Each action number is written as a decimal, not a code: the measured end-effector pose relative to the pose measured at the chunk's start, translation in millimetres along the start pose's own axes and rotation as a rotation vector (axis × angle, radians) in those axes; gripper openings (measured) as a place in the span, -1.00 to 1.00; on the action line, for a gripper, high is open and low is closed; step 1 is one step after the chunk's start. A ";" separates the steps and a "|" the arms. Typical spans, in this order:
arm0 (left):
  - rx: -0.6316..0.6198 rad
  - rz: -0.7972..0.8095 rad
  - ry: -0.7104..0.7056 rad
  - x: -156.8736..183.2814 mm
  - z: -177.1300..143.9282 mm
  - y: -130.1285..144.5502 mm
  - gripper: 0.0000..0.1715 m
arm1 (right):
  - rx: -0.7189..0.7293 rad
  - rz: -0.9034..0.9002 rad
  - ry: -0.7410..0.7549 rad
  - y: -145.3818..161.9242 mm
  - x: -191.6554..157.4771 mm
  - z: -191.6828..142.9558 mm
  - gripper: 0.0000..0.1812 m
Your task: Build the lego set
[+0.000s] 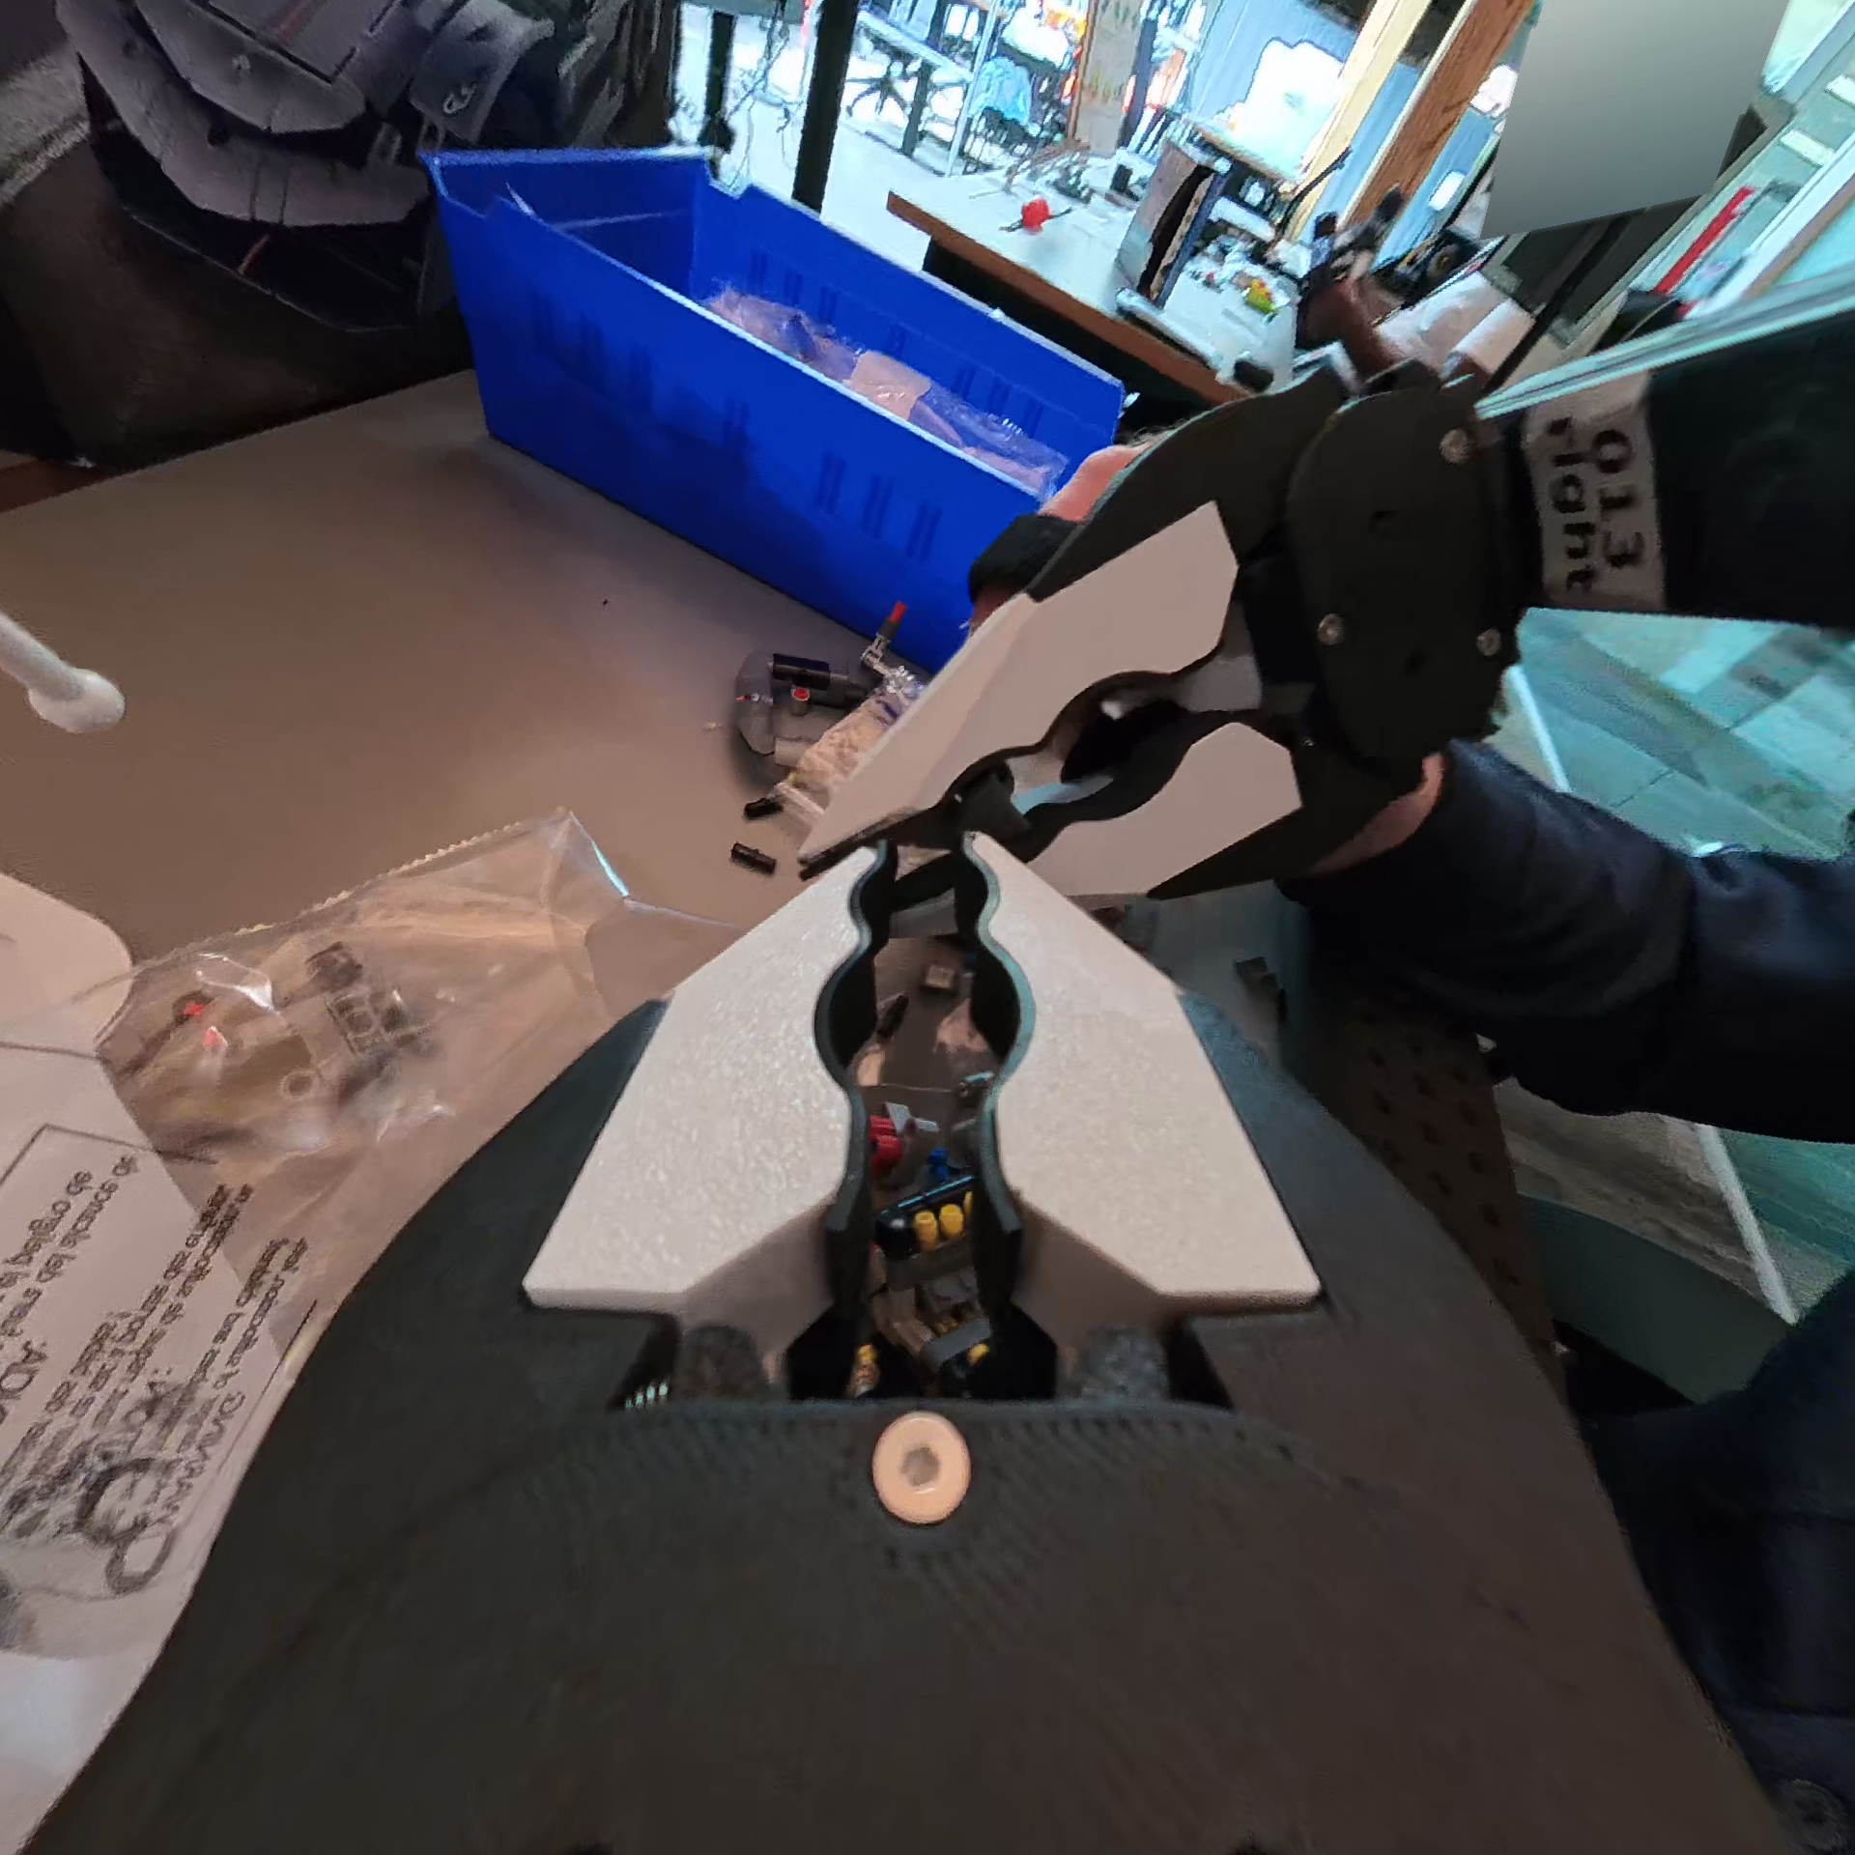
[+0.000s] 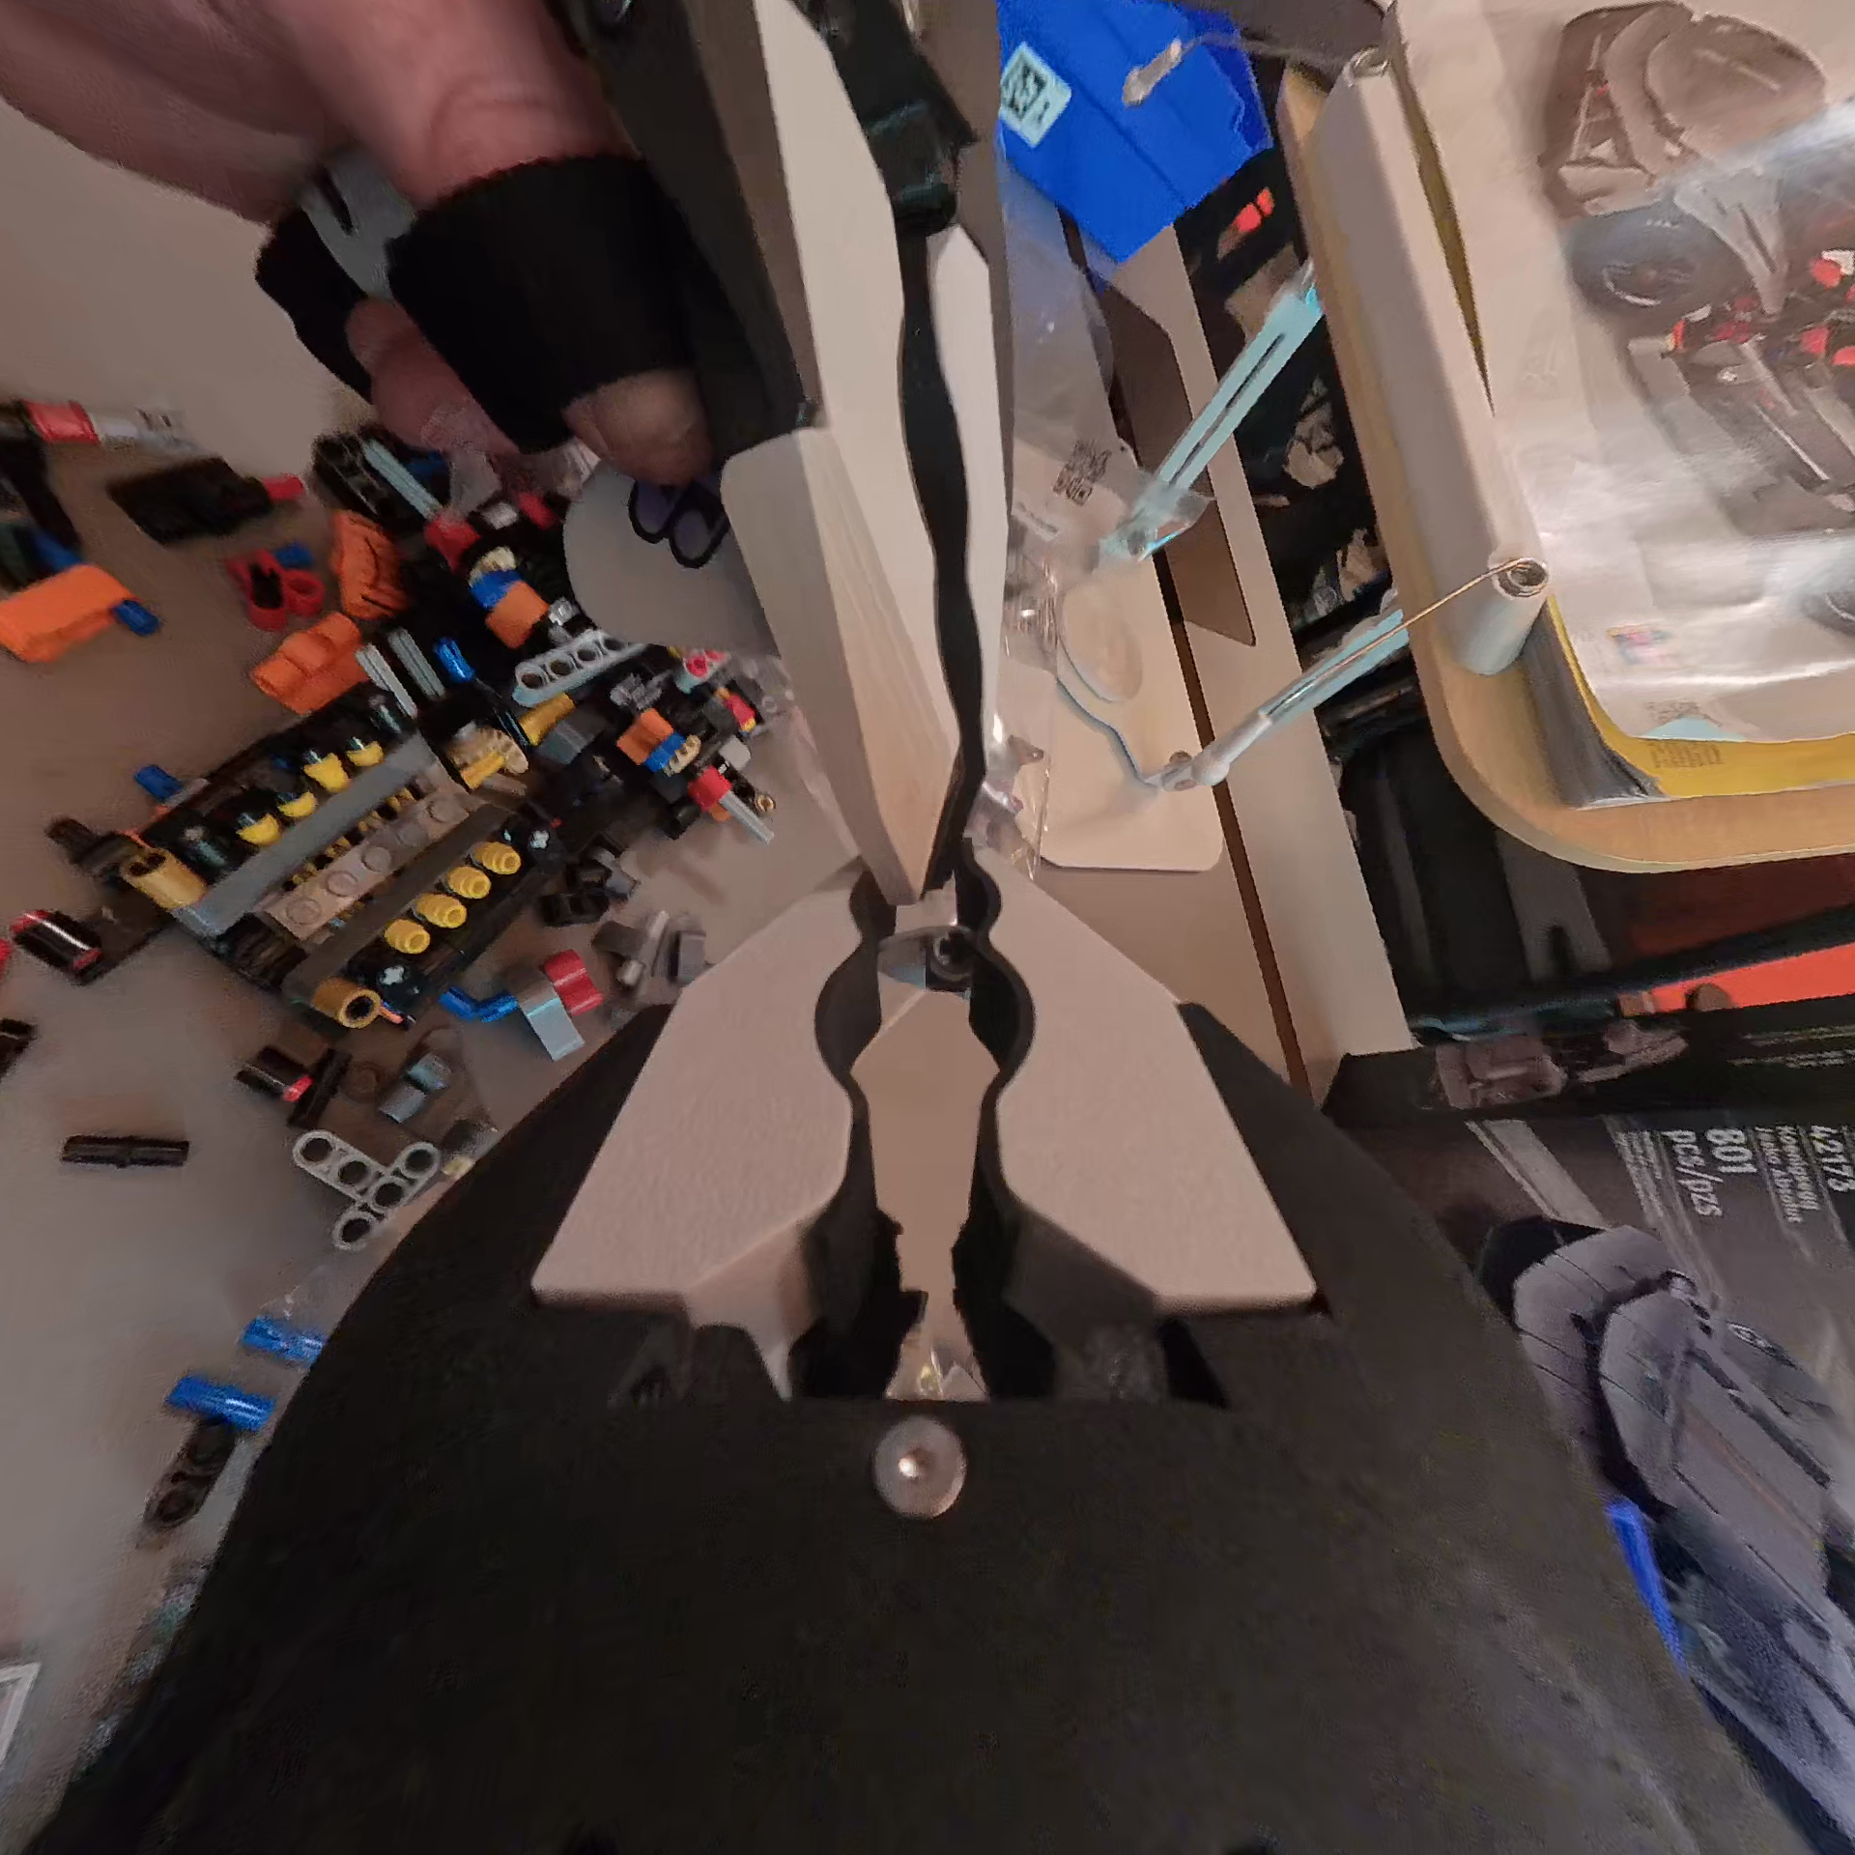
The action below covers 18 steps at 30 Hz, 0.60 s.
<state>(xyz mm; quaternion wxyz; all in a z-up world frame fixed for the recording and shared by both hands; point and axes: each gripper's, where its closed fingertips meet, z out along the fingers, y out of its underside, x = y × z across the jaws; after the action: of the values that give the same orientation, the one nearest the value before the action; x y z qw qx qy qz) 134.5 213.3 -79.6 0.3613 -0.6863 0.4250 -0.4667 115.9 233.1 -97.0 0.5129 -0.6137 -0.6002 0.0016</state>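
Small grey-and-black lego piece [image 2: 929,959] being pinched in mid-air at the tips of the right gripper [image 2: 925,929], jaws clamped tight on it. Left gripper [image 2: 949,863] meeting it tip to tip from the opposite side, jaws drawn nearly together and gripping a black part [image 1: 923,883] touching that same piece; exact join between the two too small to make out.

Sitting below on the grey tabletop [image 1: 301,602]: partly built long black-and-grey lego frame with yellow pins [image 2: 341,873], ringed by loose orange, blue, red and black pieces [image 2: 311,663]. Lying nearby: white perforated lego beam [image 2: 366,1184].

Resting left of the left gripper: clear plastic bag of small dark parts [image 1: 331,994], overlapping a white printed sheet [image 1: 90,1305]. Standing farther back: blue plastic bin [image 1: 763,402] holding clear bags. Propped off to the right on a light wooden stand [image 2: 1405,502]: instruction booklet with a car picture [image 2: 1706,351], dark product box [image 2: 1656,1255] lying below it.
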 end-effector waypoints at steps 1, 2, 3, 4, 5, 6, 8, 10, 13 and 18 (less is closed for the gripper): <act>0.021 -0.006 0.026 2.9 -1.8 -3.3 -0.90 | 0.033 0.033 -0.015 -3.4 0.3 -2.3 -0.91; 0.039 -0.005 0.051 6.0 -3.7 -6.3 -0.90 | 0.071 0.074 -0.036 -7.2 1.0 -5.0 -0.91; 0.046 0.000 0.066 8.0 -5.2 -7.9 -0.89 | 0.108 0.117 -0.064 -10.7 1.0 -7.7 -0.90; 0.053 0.007 0.063 7.8 -6.8 -9.7 -0.89 | 0.136 0.162 -0.093 -13.3 0.8 -9.5 -0.89; 0.053 0.026 0.048 6.4 -8.5 -10.3 -0.89 | 0.153 0.205 -0.114 -14.1 1.1 -10.1 -0.89; 0.036 0.052 0.007 1.2 -10.6 -8.9 -0.81 | 0.158 0.246 -0.134 -12.8 1.3 -9.7 -0.90; 0.012 0.106 -0.087 -12.1 -17.4 -7.4 -0.81 | 0.137 0.329 -0.196 -4.5 -1.2 -7.2 -0.91; 0.038 0.101 -0.104 -15.2 -23.3 -12.6 -0.82 | 0.124 0.404 -0.293 0.2 -10.8 -4.2 -0.91; 0.055 0.074 -0.111 -19.7 -27.9 -15.3 -0.84 | 0.087 0.401 -0.384 0.0 -32.3 4.6 -0.91; 0.021 0.057 -0.120 -25.8 -24.5 -7.6 -0.86 | 0.033 0.414 -0.412 3.5 -41.7 12.1 -0.74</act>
<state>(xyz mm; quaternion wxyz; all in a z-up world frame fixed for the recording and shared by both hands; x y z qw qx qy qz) 108.0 237.4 -74.0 0.4066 -0.6967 0.4172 -0.4185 99.4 210.8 -130.5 0.3786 -0.7016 -0.5537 0.2406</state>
